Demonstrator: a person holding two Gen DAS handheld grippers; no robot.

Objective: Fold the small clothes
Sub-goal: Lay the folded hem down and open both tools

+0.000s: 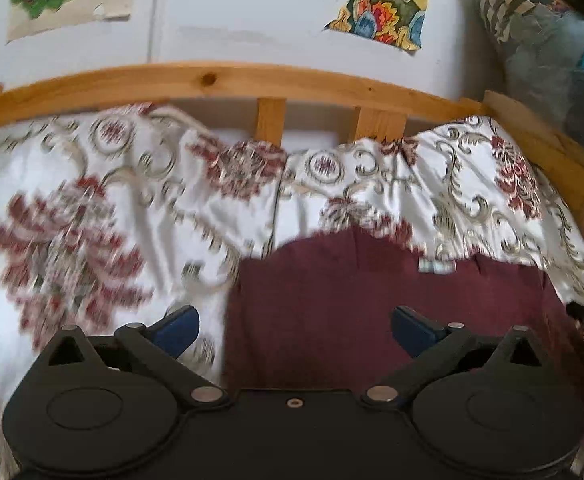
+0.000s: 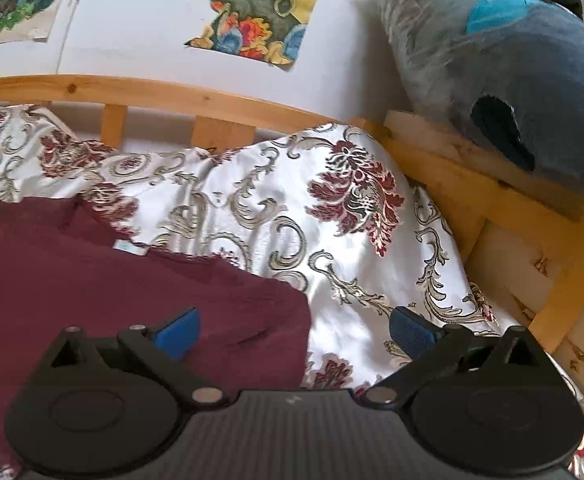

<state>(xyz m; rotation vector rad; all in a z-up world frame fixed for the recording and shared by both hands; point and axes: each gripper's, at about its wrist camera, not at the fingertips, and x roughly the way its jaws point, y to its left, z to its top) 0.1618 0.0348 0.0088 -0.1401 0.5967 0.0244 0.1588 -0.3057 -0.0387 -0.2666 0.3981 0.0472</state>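
Left wrist view: garment [image 1: 372,312] lies flat on the bed [image 1: 91,208] at 12 o'clock; left gripper [image 1: 295,330] and right gripper [image 2: 295,330] both released, empty. A fold looks laid; next, regrasp an edge.

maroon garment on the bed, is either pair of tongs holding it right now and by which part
Nothing is held. The left tongs and right tongs both stand wide open above the maroon garment, their blue pads clear of the cloth.

Maroon garment [image 2: 111,280], plain, with small pale label [image 2: 131,247]. Bedspread [image 2: 332,240] white, dark red florals, grey-gold scrolls. Gripper pads [image 2: 177,334] blue.
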